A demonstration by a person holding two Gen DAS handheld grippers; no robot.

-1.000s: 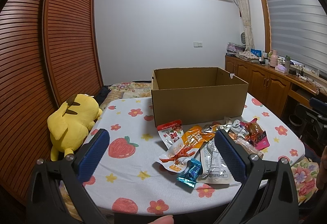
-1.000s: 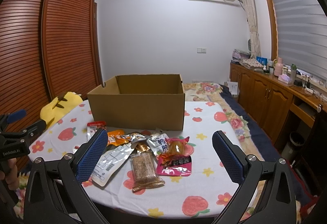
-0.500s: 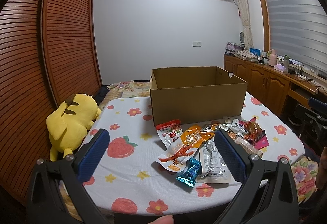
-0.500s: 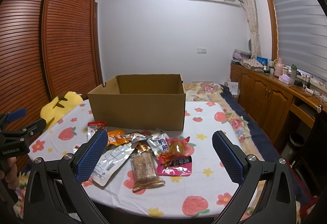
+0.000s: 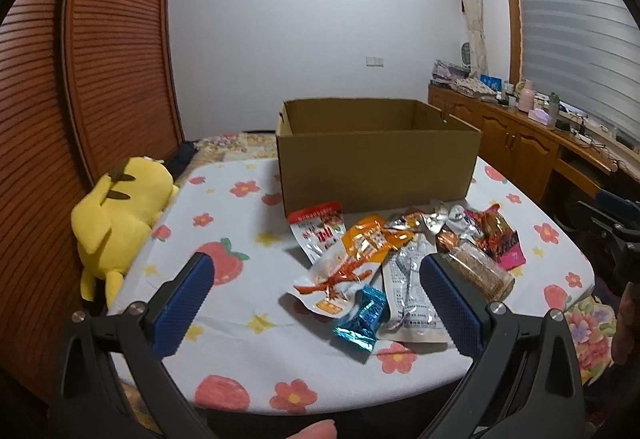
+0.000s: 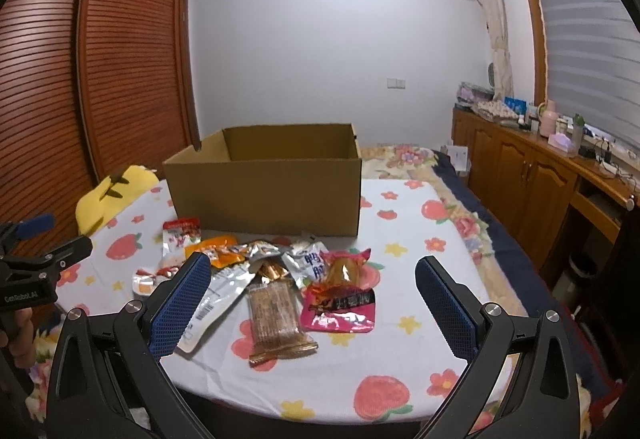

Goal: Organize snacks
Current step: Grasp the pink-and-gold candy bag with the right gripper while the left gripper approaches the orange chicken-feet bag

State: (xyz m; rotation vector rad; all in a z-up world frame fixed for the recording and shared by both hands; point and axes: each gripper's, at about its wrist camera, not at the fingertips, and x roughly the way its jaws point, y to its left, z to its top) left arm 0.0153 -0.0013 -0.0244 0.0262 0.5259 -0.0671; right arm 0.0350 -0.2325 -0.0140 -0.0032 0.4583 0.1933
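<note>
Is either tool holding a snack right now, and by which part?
Nothing is held. The left tool and the right tool are both open above the snack pile.

Snack packets [image 5: 400, 263] heaped before open cardboard box [image 6: 264, 183], seemingly empty

The tablecloth [image 6: 404, 263] is white with red strawberries and small flowers. The box [image 6: 264, 195] is plain brown. The plush toy [image 5: 116, 215] is yellow. One small packet [image 5: 362, 319] is shiny blue, another pouch [image 6: 340, 309] pink.

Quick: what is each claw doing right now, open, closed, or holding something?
Left claw: open, holding nothing, above the snacks.
Right claw: open, holding nothing.
</note>
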